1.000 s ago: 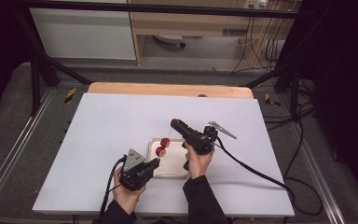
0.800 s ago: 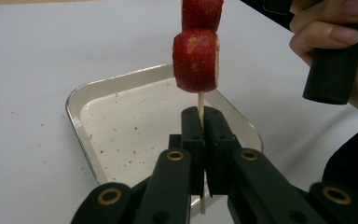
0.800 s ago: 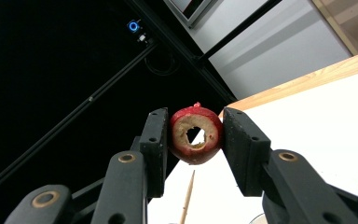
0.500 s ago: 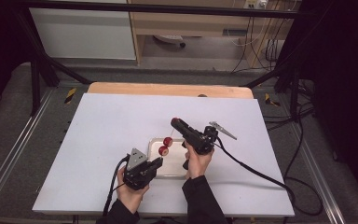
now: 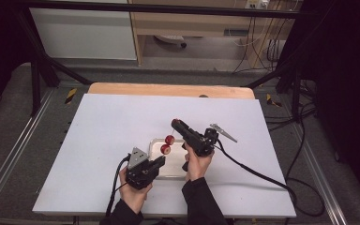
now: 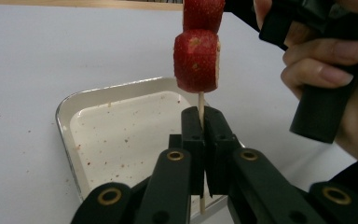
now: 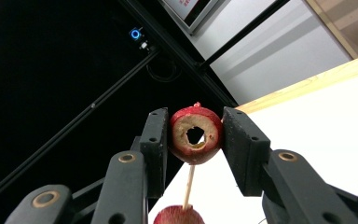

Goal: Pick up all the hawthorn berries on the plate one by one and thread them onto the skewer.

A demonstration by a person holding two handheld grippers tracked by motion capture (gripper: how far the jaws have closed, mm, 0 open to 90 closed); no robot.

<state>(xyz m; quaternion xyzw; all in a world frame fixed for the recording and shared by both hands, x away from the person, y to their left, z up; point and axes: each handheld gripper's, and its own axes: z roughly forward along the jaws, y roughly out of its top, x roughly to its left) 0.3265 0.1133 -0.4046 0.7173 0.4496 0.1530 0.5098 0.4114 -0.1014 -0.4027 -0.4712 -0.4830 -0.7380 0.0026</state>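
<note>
High view: over the white worktop (image 5: 98, 140), the left gripper (image 5: 157, 164) holds a thin wooden skewer above a small white tray (image 5: 155, 146). The lower fruit piece (image 5: 165, 149) is on the stick, and the right gripper (image 5: 177, 125) carries the upper fruit piece (image 5: 170, 139) just above it. A grey metal clip (image 5: 223, 132) lies to the right, well clear.

Left gripper view: its fingers (image 6: 193, 135) are clamped together on the skewer (image 6: 200, 103), which stands upright over the tray's speckled floor. Both red pieces sit stacked above.

Right gripper view: the fingers (image 7: 241, 149) are clamped on the hollow-cored upper piece (image 7: 196, 135), the stick running down to the lower one (image 7: 177, 217). Threading well probably means sliding it straight along the stick with light squeeze, since the soft ring could split; the person's own hand crowds the near right side.
</note>
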